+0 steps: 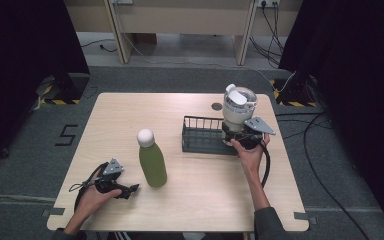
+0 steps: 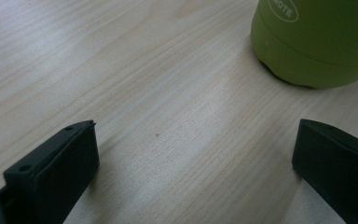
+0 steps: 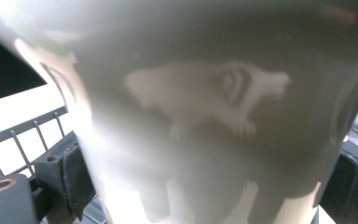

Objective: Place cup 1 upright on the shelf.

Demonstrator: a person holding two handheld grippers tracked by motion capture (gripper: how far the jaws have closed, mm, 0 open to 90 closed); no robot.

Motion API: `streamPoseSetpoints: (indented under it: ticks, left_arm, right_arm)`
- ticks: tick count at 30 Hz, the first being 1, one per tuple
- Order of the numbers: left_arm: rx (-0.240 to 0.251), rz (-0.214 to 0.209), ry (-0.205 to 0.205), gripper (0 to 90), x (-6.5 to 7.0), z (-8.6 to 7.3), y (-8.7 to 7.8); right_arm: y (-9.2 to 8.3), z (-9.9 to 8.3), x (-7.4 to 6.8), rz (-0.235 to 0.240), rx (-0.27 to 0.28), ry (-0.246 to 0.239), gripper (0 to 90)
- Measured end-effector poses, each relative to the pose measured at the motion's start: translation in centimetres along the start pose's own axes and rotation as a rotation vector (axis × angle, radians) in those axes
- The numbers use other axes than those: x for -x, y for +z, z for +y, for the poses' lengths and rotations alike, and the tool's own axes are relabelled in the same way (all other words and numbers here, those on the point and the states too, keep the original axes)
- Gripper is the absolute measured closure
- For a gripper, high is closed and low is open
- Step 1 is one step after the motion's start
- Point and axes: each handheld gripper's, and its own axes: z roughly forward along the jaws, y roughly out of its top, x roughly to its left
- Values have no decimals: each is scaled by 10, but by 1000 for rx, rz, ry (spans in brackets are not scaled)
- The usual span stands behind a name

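Observation:
A green bottle point(image 1: 152, 162) with a white round cap stands upright left of the table's middle. My left gripper point(image 1: 132, 189) rests low on the table just left of it, jaws wide apart with bare wood between them. In the left gripper view the bottle's base point(image 2: 317, 42) sits ahead and to the right of that gripper point(image 2: 196, 154). A white lidded cup point(image 1: 238, 105) stands upright at the right end of a black wire rack point(image 1: 202, 135). My right gripper point(image 1: 240, 137) is closed around the cup's lower part. In the right gripper view both pads lie against the cup point(image 3: 205, 116).
The wooden table point(image 1: 190, 210) has a small dark round mark point(image 1: 217, 106) behind the rack. Rack wires point(image 3: 23, 135) run left of the cup. Cables lie on the floor point(image 1: 325, 165) to the right of the table, with black curtains on both sides.

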Motion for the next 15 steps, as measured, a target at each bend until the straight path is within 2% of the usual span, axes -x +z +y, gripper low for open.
streamPoseSetpoints:
  ticks: [15]
  left_arm:
    - [0, 0, 0, 0, 0, 0, 0]
  right_arm:
    - [-3, -1, -2, -16, -4, 20, 92]
